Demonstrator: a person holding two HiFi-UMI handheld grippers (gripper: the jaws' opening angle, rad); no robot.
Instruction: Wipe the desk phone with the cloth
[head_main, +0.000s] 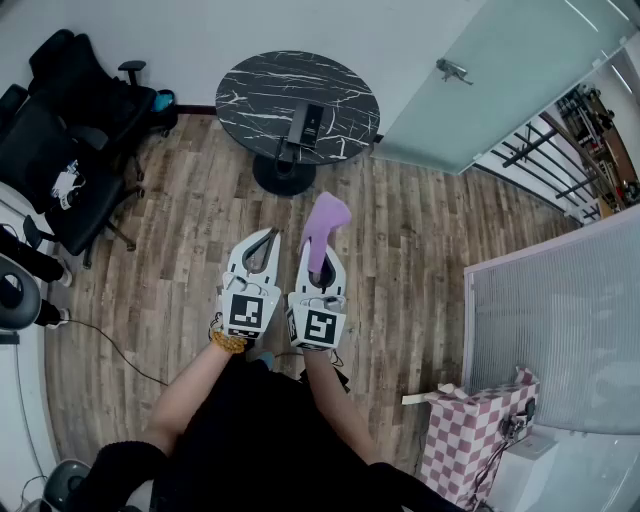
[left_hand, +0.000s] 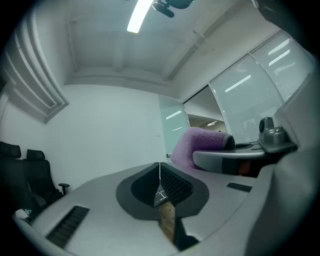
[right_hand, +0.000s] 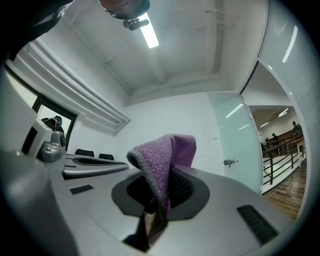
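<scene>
The black desk phone (head_main: 305, 125) lies on a round black marble table (head_main: 250, 90) ahead of me, well beyond both grippers. My right gripper (head_main: 318, 258) is shut on a purple cloth (head_main: 326, 225), which sticks up and forward past the jaw tips. In the right gripper view the cloth (right_hand: 167, 160) drapes over the right gripper (right_hand: 162, 187), pinched between the jaws. My left gripper (head_main: 266, 238) is held beside it, shut with nothing in it. In the left gripper view the left gripper (left_hand: 160, 174) has its jaws meeting in a thin line, with the cloth (left_hand: 200, 142) off to the right.
Black office chairs (head_main: 70, 150) stand at the left, with a cable (head_main: 110, 345) trailing over the wood floor. A frosted glass door (head_main: 480, 80) is at the back right. A ribbed partition (head_main: 560, 320) and a pink checkered bag (head_main: 475, 435) sit at my right.
</scene>
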